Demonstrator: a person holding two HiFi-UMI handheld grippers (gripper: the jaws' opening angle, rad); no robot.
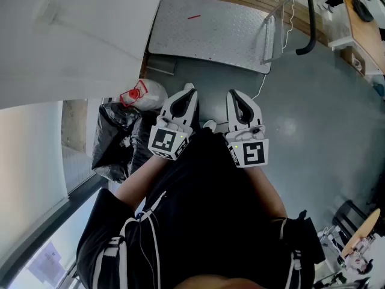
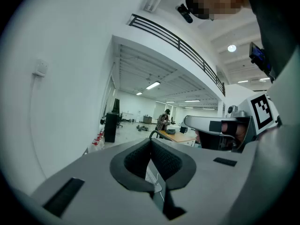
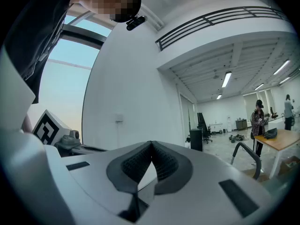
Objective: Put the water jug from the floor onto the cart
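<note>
Seen from above, the left tongs (image 1: 190,88) and right tongs (image 1: 233,93) are held side by side, both closed with nothing gripped. The water jug (image 1: 146,94) is seen on the floor (image 1: 313,119), touching a black bag (image 1: 114,138), near the cart (image 1: 210,35).

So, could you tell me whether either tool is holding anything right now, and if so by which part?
Nothing is held: the left tool and the right tool are both shut, with nothing between their jaws.
</note>
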